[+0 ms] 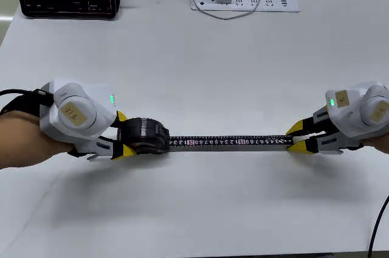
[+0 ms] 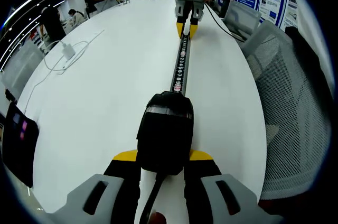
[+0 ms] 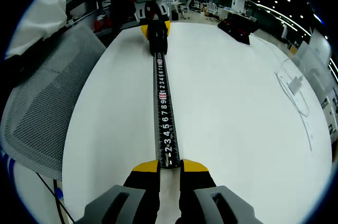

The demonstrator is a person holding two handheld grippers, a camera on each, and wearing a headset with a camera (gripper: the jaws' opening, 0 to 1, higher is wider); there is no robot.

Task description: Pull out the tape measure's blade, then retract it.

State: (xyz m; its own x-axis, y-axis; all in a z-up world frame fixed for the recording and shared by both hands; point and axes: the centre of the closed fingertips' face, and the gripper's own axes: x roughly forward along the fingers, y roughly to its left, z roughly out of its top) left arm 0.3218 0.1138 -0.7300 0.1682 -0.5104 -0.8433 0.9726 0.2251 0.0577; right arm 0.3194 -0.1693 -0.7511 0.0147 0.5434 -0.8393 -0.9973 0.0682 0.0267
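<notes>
Pull-out apparently done, retraction outstanding: your left gripper (image 1: 126, 139) clamps the tape measure case (image 1: 146, 135) on the white table (image 1: 194, 75), your right gripper (image 1: 298, 138) pinches the tip of the blade (image 1: 231, 142), stretched flat between them.

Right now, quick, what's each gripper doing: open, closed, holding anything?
Left gripper: closed on the tape measure case.
Right gripper: closed on the end of the pulled-out blade.
</notes>
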